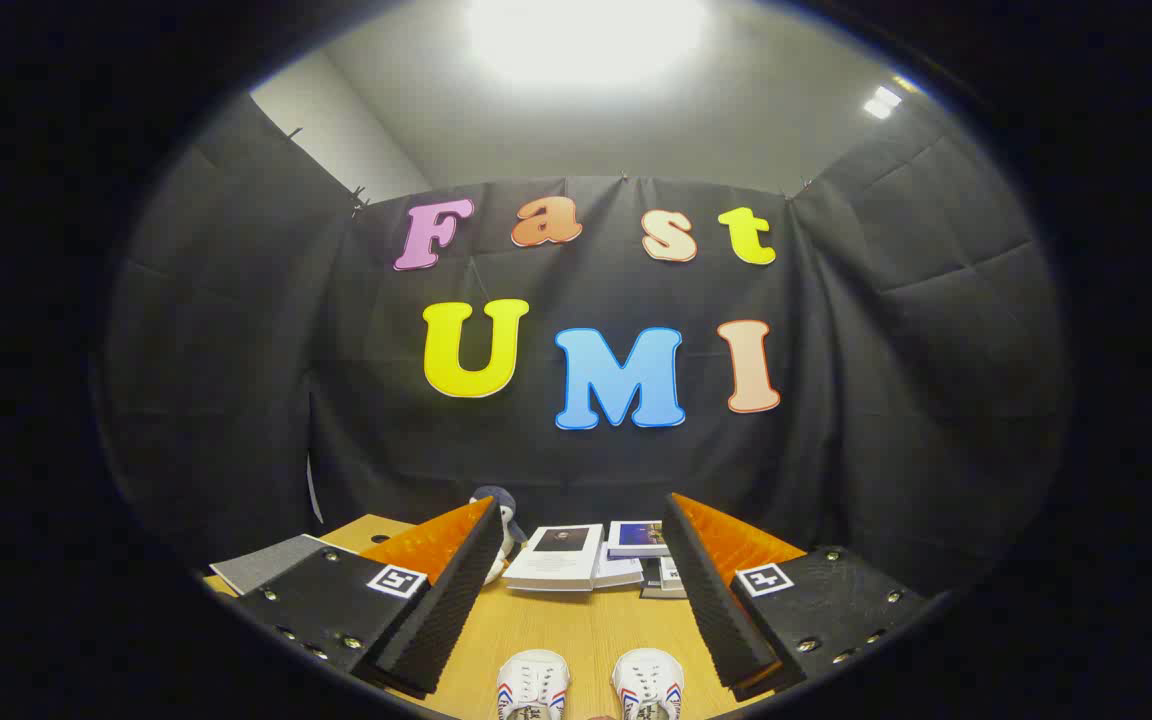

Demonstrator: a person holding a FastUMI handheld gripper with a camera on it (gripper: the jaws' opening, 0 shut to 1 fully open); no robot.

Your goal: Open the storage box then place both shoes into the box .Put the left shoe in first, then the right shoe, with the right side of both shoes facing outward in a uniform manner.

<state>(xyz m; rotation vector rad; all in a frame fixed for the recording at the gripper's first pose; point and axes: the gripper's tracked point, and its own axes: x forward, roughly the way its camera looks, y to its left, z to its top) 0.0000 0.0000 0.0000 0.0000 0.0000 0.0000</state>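
The gripper [576, 600] is spread wide and holds nothing; it is raised above the wooden table [576, 630], a posture suited to surveying before any approach. Two white shoes [586, 685] stand side by side on the table between the fingers, toes pointing away toward a stack of books [591, 555]. A soft toy, probably a penguin [504, 520], sits just left of the books. No grasp has begun

On the wooden desk [576, 625], a stack of white books [596, 555] lies against the black cloth wall, a plush toy [504, 520] just beside them.
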